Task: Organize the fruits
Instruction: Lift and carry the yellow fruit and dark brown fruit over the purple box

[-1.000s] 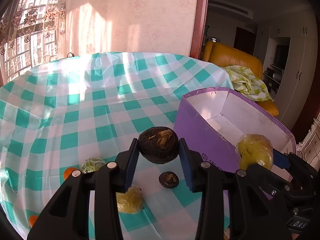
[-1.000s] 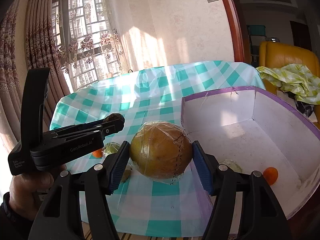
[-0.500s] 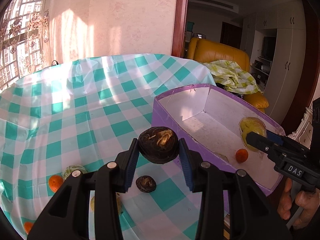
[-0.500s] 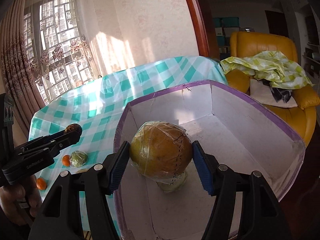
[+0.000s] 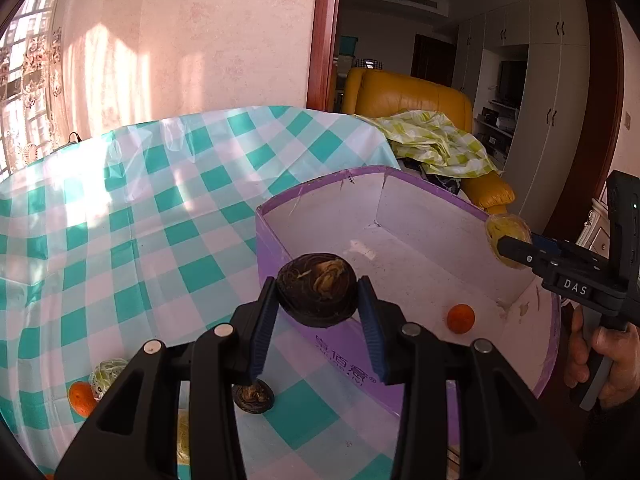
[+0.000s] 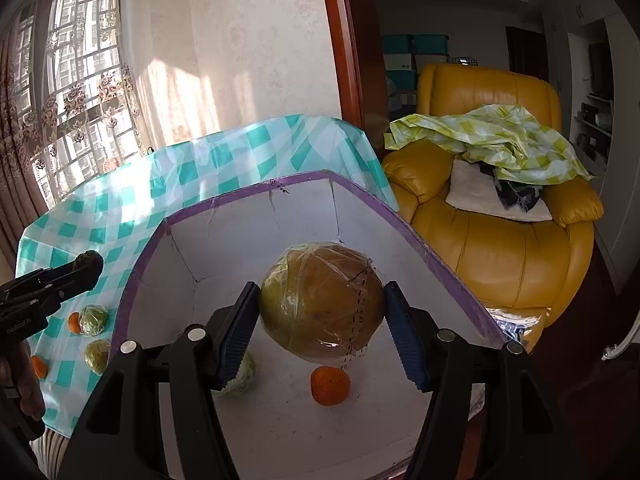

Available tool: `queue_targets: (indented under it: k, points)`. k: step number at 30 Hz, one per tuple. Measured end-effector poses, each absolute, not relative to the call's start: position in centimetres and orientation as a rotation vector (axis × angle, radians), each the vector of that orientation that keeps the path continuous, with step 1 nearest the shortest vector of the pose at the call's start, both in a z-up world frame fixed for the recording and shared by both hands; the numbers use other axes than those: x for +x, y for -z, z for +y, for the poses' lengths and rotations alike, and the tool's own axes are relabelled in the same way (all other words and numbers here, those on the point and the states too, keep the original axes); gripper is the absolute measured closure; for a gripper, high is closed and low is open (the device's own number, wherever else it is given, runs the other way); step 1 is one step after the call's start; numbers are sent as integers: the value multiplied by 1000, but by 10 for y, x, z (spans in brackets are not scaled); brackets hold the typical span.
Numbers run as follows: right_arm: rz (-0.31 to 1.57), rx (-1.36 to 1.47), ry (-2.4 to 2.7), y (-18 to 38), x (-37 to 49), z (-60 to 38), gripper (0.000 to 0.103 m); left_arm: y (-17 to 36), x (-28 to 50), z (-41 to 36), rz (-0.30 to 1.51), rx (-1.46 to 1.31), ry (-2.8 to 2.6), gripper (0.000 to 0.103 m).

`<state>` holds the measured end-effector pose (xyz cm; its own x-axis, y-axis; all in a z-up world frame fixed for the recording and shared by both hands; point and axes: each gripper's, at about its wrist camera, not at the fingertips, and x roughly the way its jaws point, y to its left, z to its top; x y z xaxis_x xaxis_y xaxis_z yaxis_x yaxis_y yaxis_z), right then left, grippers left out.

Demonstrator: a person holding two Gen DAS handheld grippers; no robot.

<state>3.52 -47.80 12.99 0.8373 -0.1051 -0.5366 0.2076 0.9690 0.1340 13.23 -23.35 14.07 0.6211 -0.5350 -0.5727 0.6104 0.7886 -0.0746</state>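
Note:
My left gripper (image 5: pixel 318 314) is shut on a dark brown round fruit (image 5: pixel 318 294), held over the near left wall of the purple box (image 5: pixel 270 248). My right gripper (image 6: pixel 320 322) is shut on a large yellow-brown fruit in clear wrap (image 6: pixel 320 304), held above the box's white inside (image 6: pixel 280 412). In the box lie an orange (image 6: pixel 330 385) and a wrapped green fruit (image 6: pixel 240 376). The left view shows the right gripper (image 5: pixel 516 246) at the box's far right rim, a hand on its handle.
On the checked tablecloth (image 5: pixel 140 220), left of the box, lie a small dark fruit (image 5: pixel 253 396), an orange (image 5: pixel 82 398) and a wrapped green fruit (image 5: pixel 106 374). A yellow armchair (image 6: pixel 500 248) with a green checked cloth stands right behind the box.
Both grippers have swung right with their fruits. The wrapped fruit went from in front of the box to above its inside. The dark fruit came from over the cloth to the box's wall.

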Motion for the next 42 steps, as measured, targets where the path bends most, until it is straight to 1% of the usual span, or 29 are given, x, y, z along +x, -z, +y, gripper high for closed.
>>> queue_targets:
  k: [10, 14, 22, 30, 33, 42]
  points:
    - [661, 106, 174, -123, 56, -498, 41, -128, 154, -290, 611, 294, 786, 63]
    - [697, 69, 166, -121, 65, -498, 41, -122, 161, -309, 644, 328, 853, 63]
    - [740, 25, 152, -120, 83, -498, 41, -116, 172, -324, 697, 360, 881, 63]
    - [870, -14, 121, -106, 102, -500, 41, -119, 187, -343, 735, 403, 911, 63]
    - [913, -26, 106, -101, 106, -500, 41, -113, 192, -356, 783, 436, 935, 63]
    - [1028, -204, 76, -88, 119, -479, 41, -76, 194, -386, 908, 578, 956, 63]
